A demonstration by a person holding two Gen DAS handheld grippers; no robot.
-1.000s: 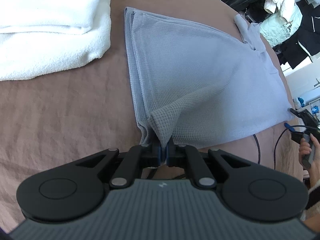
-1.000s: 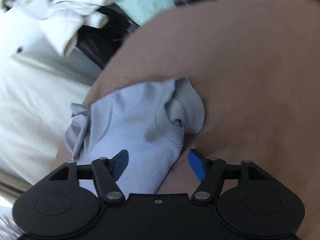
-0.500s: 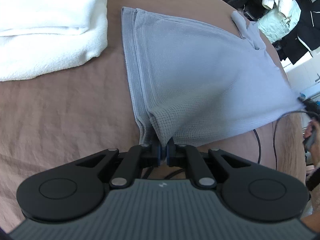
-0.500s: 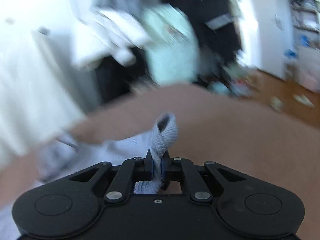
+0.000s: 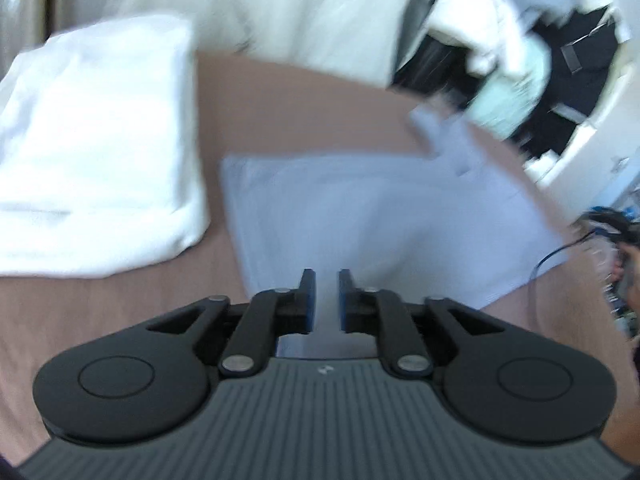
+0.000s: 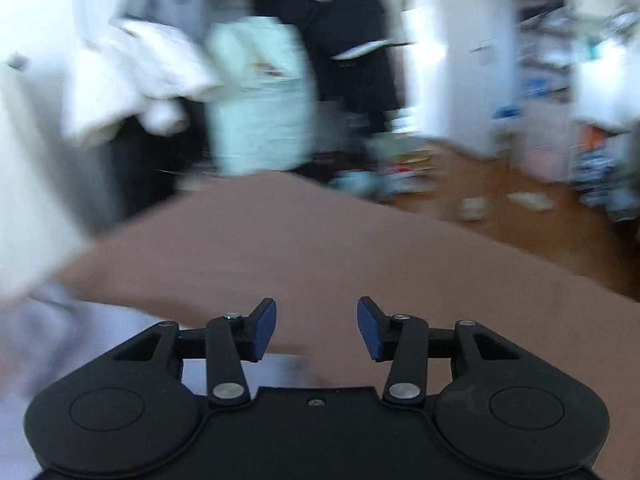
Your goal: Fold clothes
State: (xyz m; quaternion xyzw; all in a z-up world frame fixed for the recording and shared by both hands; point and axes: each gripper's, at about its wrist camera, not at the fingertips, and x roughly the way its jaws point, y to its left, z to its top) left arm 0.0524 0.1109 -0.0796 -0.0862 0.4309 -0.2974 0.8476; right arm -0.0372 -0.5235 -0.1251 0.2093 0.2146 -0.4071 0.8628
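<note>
Both claws were opening with nothing between them — left gripper (image 5: 323,296) narrow, right gripper (image 6: 317,328) wider — over the grey cloth (image 5: 380,216) lying flat on the brown bed (image 5: 288,112); best to lift clear before regripping an edge.

Legible text, labels, brands, numbers, signs: none in either view, both being motion-blurred; sole marking a small pale emblem, not readable as letters, on the ribbed grey housing of the left gripper (image 5: 323,294).
</note>
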